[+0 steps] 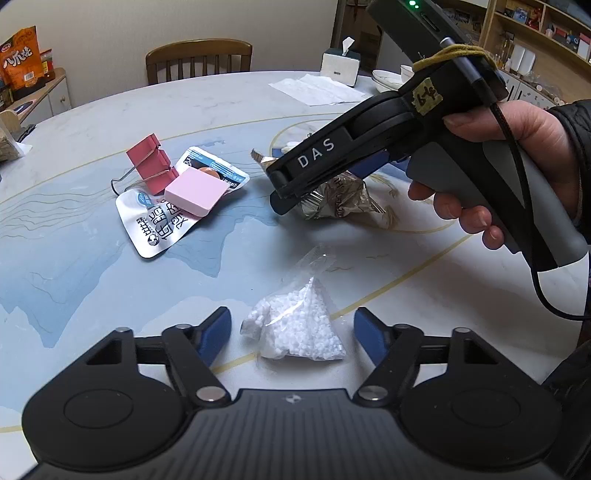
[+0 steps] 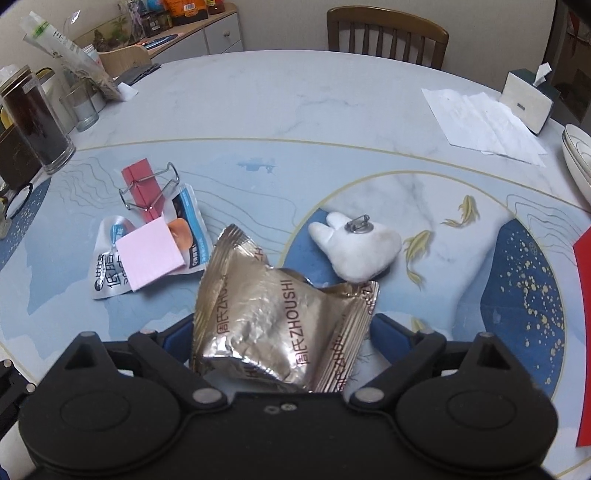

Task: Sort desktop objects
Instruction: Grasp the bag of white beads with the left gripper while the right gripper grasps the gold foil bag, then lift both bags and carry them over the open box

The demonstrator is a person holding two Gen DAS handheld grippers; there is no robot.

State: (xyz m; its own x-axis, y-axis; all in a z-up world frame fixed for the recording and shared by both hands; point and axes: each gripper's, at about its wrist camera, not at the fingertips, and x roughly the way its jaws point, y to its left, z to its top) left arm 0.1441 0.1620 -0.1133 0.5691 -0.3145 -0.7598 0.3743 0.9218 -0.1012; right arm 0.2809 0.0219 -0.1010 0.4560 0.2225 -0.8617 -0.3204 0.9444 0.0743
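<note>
My left gripper [image 1: 291,332] is open, its blue fingers either side of a clear bag of white beads [image 1: 299,328] on the table. My right gripper [image 2: 282,332] is closed around a crumpled gold foil snack packet [image 2: 273,317], which fills the gap between its fingers; it also shows in the left wrist view [image 1: 336,199] under the right gripper [image 1: 291,195]. A pink pad [image 2: 149,254] and a red binder clip [image 2: 142,184] lie on a silver-blue sachet [image 2: 107,273] to the left. A white plush brooch [image 2: 360,247] lies just beyond the packet.
The round marble-pattern table [image 2: 295,110] holds jars and glasses [image 2: 37,122] at the far left, a sheet of paper [image 2: 480,122] and tissue box [image 2: 528,99] at the far right, stacked white plates [image 2: 578,158] and something red [image 2: 583,273] at the right edge. A wooden chair [image 2: 388,33] stands behind.
</note>
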